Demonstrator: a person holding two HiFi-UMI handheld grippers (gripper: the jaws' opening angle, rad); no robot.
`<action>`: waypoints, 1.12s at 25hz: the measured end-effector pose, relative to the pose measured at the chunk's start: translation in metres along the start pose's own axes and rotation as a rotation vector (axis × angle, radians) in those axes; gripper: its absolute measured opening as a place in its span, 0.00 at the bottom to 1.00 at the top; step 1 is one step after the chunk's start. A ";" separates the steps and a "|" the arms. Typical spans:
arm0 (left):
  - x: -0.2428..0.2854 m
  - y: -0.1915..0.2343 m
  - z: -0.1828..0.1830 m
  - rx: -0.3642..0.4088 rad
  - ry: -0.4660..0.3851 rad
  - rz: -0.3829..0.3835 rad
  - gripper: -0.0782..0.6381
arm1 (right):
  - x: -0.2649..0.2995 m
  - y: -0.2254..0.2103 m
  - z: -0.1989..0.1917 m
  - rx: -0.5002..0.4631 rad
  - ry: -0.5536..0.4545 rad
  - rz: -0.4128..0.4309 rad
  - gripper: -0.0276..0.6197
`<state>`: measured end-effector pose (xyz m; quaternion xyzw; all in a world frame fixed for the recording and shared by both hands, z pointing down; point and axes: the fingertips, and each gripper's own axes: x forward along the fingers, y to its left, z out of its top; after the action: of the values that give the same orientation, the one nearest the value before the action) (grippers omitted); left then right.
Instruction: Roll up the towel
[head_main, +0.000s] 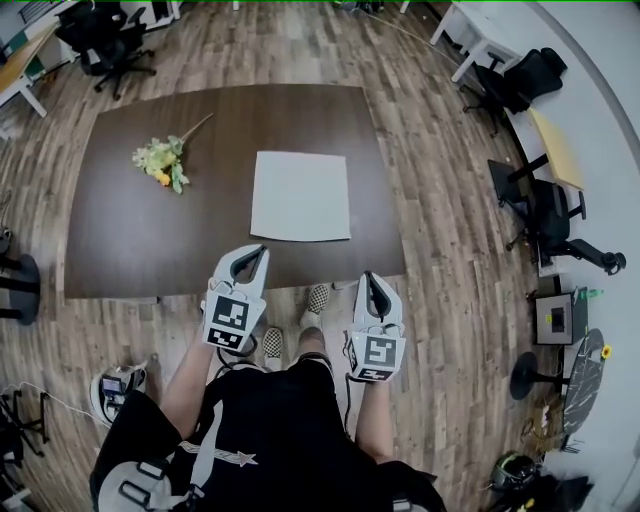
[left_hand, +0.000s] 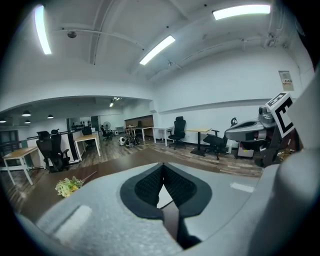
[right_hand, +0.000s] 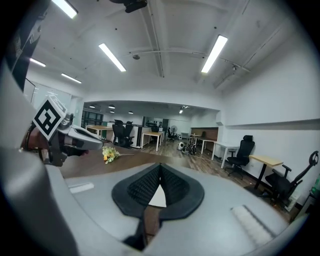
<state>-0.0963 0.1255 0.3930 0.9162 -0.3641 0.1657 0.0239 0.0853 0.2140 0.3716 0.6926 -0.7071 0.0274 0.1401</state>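
On the dark brown, smooth-topped table (head_main: 150, 230), a white towel (head_main: 300, 195) lies flat and unrolled near the middle, closer to the near edge. It is a thin sheet, almost square, so no long axis can be told; its sides run in line with the table's edges. Far left of it lies a small bunch of yellow-green flowers (head_main: 160, 160). By the near edge, short of the towel, the left gripper (head_main: 258, 252) and right gripper (head_main: 368, 278) both have ribbed black pads pressed together, holding nothing.
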 end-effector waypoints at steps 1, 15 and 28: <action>0.004 0.002 -0.003 0.002 0.009 0.005 0.12 | 0.007 -0.001 -0.002 -0.005 0.006 0.009 0.05; 0.089 0.041 -0.044 -0.054 0.156 0.073 0.12 | 0.126 -0.012 -0.058 -0.026 0.144 0.172 0.05; 0.139 0.051 -0.141 0.045 0.434 -0.032 0.12 | 0.186 -0.006 -0.161 -0.275 0.392 0.437 0.05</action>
<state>-0.0768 0.0194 0.5670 0.8649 -0.3321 0.3668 0.0840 0.1164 0.0708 0.5689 0.4805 -0.7957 0.0940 0.3566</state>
